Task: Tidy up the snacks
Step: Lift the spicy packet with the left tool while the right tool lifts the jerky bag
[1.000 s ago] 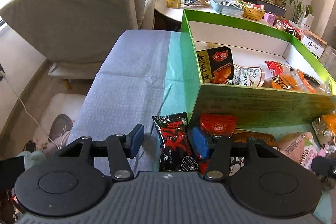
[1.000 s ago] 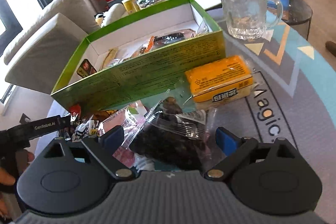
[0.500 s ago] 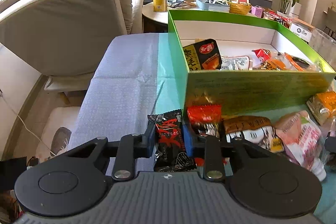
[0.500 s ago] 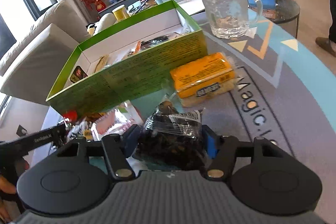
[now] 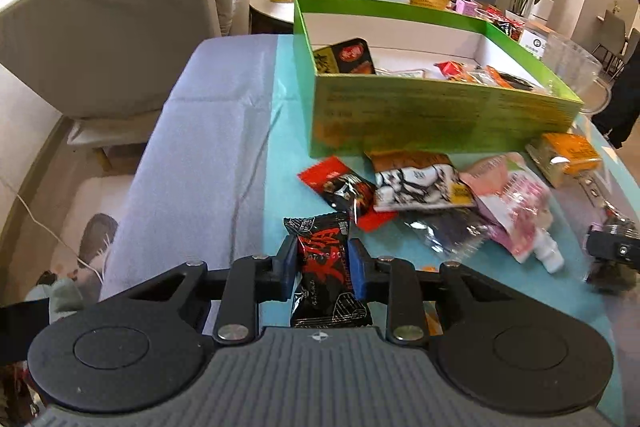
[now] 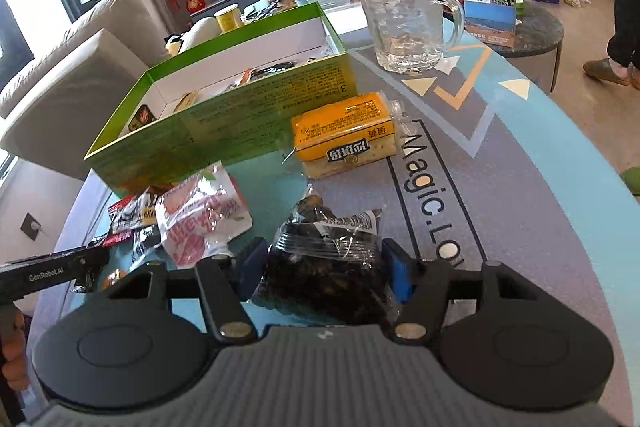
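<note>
A black snack packet with red lettering (image 5: pixel 328 267) is pinched between the blue pads of the left tongs (image 5: pixel 323 263), which are closed narrowly on its sides; a clear bag of dark dried fruit (image 6: pixel 326 267) is gripped by the right tongs (image 6: pixel 324 265), closed only as far as the bulky bag allows; whether either packet is lifted off the table (image 6: pixel 520 187) or just resting on it cannot be told for certain; the step in hand is judged to be the pick-up, with both packets secured but not yet carried to the green box (image 5: pixel 440 111), which stands open further along the table with several snacks already inside; loose in front of its near wall lie a red and black packet (image 5: pixel 340 187), a brown and white packet (image 5: pixel 420 181), a pink pouch (image 5: pixel 512 203) and a yellow wrapped cake (image 6: pixel 346 135); a glass mug (image 6: pixel 404 23) stands beside the box's far corner; the next move is judged to call for each packet to be raised above the near wall, brought over a bare patch of the white floor and released there, the mug being kept clear of
</note>
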